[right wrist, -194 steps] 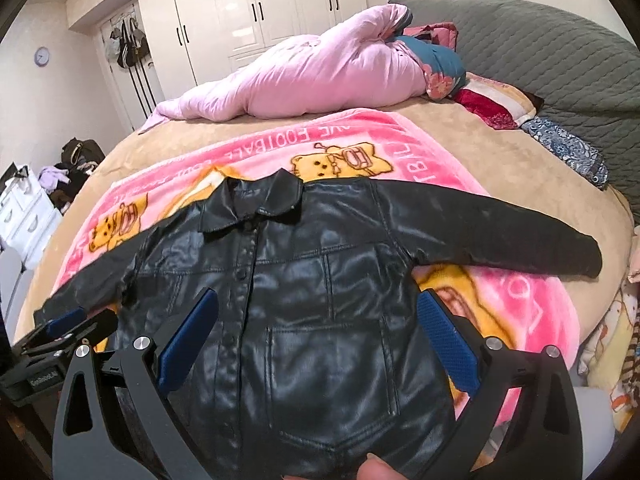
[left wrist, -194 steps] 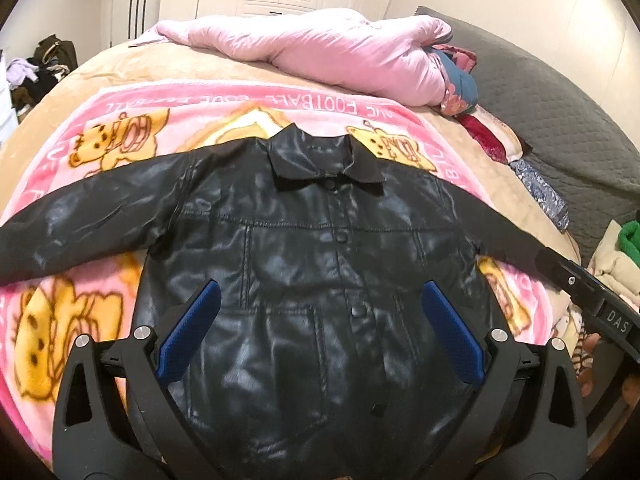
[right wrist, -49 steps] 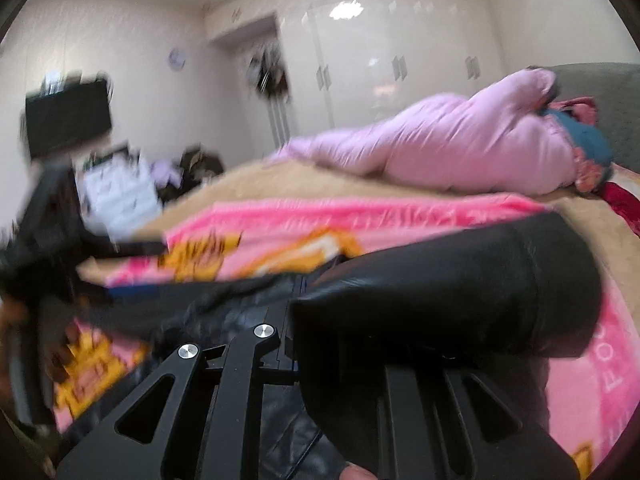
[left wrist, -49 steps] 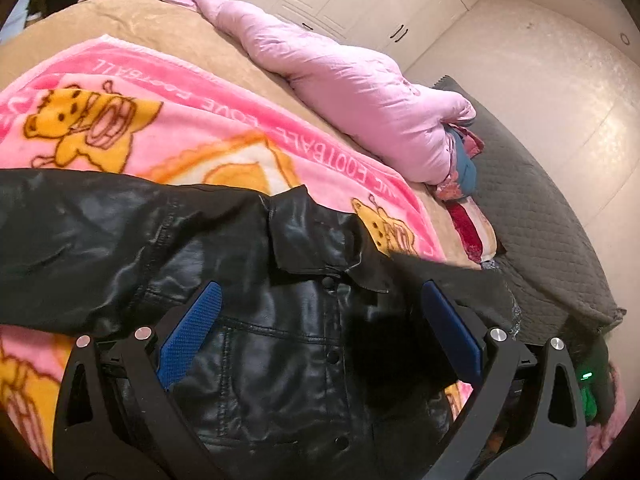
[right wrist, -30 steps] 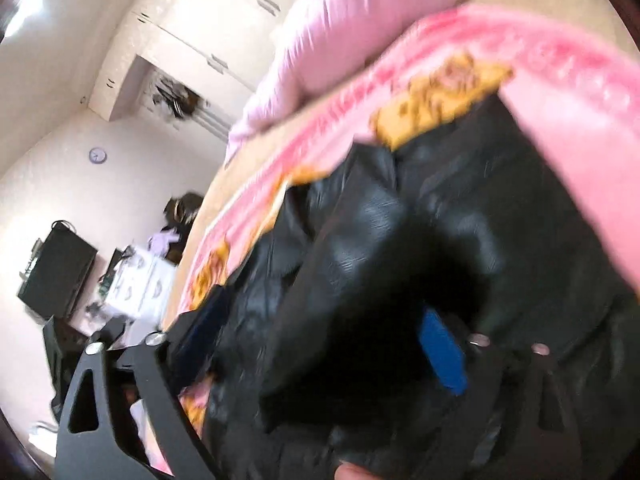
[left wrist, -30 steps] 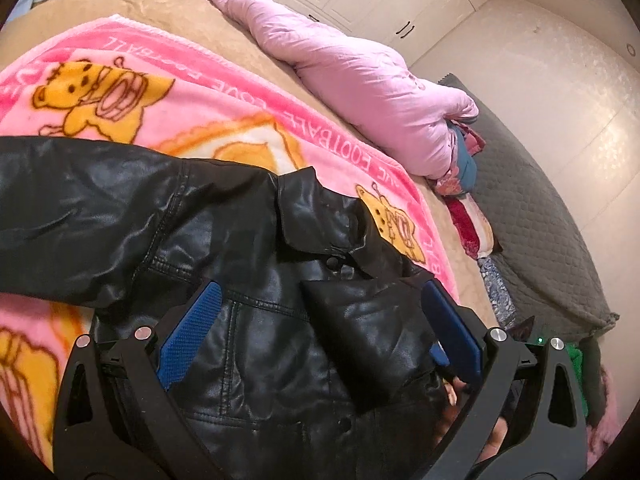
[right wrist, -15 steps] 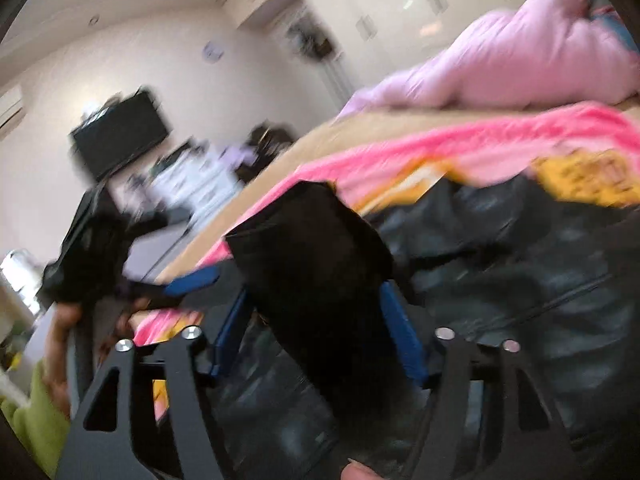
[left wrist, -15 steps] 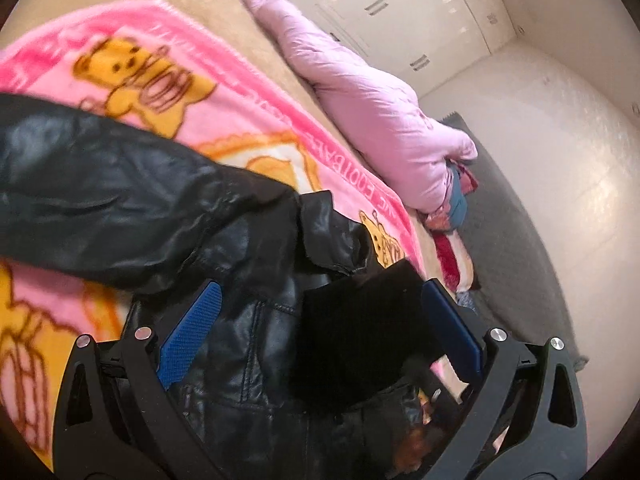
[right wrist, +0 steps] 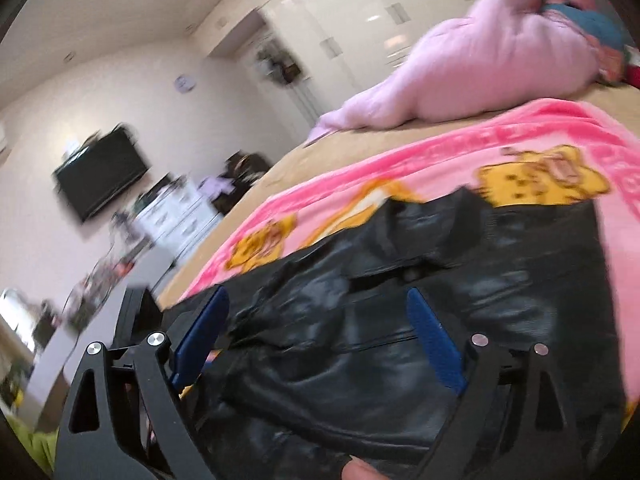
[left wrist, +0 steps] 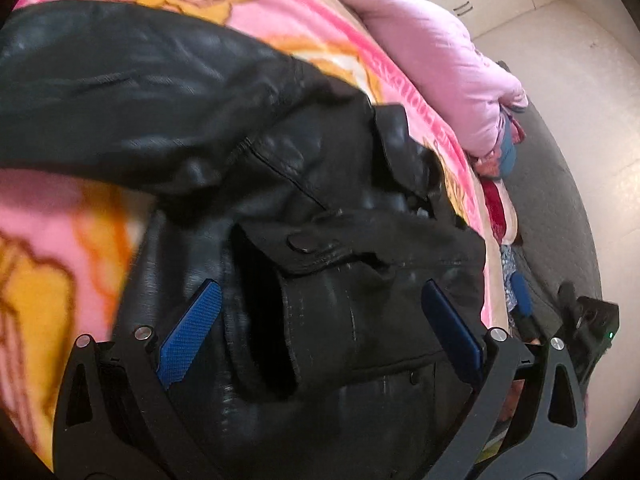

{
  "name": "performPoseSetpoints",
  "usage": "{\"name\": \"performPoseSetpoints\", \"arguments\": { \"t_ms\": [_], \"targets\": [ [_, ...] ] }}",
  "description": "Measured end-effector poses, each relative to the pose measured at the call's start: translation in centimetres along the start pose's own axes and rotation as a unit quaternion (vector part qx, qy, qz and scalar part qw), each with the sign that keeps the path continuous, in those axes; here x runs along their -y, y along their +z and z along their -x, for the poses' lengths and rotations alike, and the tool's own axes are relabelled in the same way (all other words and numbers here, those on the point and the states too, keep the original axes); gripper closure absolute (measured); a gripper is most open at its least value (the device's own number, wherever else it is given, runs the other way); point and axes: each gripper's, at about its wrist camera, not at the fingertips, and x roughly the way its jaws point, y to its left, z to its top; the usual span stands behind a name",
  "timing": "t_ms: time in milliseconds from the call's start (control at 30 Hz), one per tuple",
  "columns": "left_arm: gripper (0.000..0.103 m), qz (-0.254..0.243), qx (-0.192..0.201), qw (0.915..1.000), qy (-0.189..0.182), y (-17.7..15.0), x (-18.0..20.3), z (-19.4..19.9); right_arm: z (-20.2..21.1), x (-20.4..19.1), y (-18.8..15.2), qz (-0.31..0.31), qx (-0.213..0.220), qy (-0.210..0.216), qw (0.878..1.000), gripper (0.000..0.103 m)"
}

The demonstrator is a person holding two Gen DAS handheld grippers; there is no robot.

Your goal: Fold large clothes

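A black leather jacket (left wrist: 312,184) lies front up on a pink cartoon blanket (left wrist: 52,216). Its right sleeve is folded across the chest, the buttoned cuff (left wrist: 360,280) lying between my left gripper's fingers. Its left sleeve (left wrist: 120,92) stretches out to the left. My left gripper (left wrist: 320,324) is open and empty just above the cuff. My right gripper (right wrist: 316,332) is open and empty over the jacket (right wrist: 420,312) body. The right gripper also shows at the left wrist view's right edge (left wrist: 584,320).
A bunched pink quilt (right wrist: 472,68) and pillows lie at the bed's head. A grey padded headboard (left wrist: 552,184) is on the right. Beyond the bed's left side are white drawers (right wrist: 176,216), a wall TV (right wrist: 100,176) and wardrobes.
The right gripper carried the right sleeve across the chest, let it go and drew back. The left gripper moved closer over the jacket, staying open.
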Motion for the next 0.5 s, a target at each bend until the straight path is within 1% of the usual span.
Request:
{"name": "performPoseSetpoints", "arguments": {
  "t_ms": [33,67,100,133,167,200,233,300,333,400,433,500],
  "targets": [
    [0.013,-0.017,0.008,0.9997,0.018,-0.1,0.5,-0.4,0.5,0.8,0.3,-0.011,0.008,-0.013,1.0,0.013],
    [0.024,-0.031,0.016,0.999,0.029,-0.2,0.9,-0.6,0.8,1.5,0.5,-0.019,0.015,-0.022,0.999,0.013],
    [0.066,-0.043,0.021,0.9984,0.031,-0.1,1.3,-0.8,1.4,2.7,0.9,-0.032,0.027,-0.033,0.999,0.013],
    [0.085,-0.055,0.023,0.9978,0.03,-0.2,2.0,-1.0,2.2,3.7,1.2,-0.046,0.039,-0.042,0.997,0.013],
    [0.089,-0.068,0.029,0.9966,0.035,-0.2,2.6,-0.9,2.5,4.4,1.3,-0.055,0.046,-0.047,0.996,0.013],
    [0.095,-0.098,0.041,0.9935,0.039,-0.3,3.8,-0.6,3.3,5.6,1.7,-0.07,0.059,-0.052,0.994,0.013],
    [0.097,-0.13,0.054,0.9893,0.038,-0.4,5.4,0.0,3.9,6.4,1.9,-0.078,0.068,-0.054,0.993,0.013],
    [0.099,-0.171,0.072,0.9821,0.031,-0.4,7.8,1.2,5.7,7.9,2.5,-0.092,0.094,-0.063,0.989,0.014],
    [0.101,-0.191,0.087,0.9775,0.019,-0.2,9.4,2.3,6.4,8.3,2.6,-0.095,0.106,-0.07,0.987,0.014],
    [0.101,-0.214,0.112,0.9704,0.001,0.4,11.5,4.2,8.1,9.3,2.9,-0.098,0.132,-0.093,0.982,0.016],
    [0.101,-0.229,0.126,0.965,-0.006,0.6,12.5,5.3,8.5,9.7,3.0,-0.101,0.138,-0.102,0.98,0.017],
    [0.101,-0.257,0.151,0.9546,-0.007,0.6,13.9,6.7,8.9,10.7,2.9,-0.115,0.144,-0.111,0.977,0.02]
  ]
}}
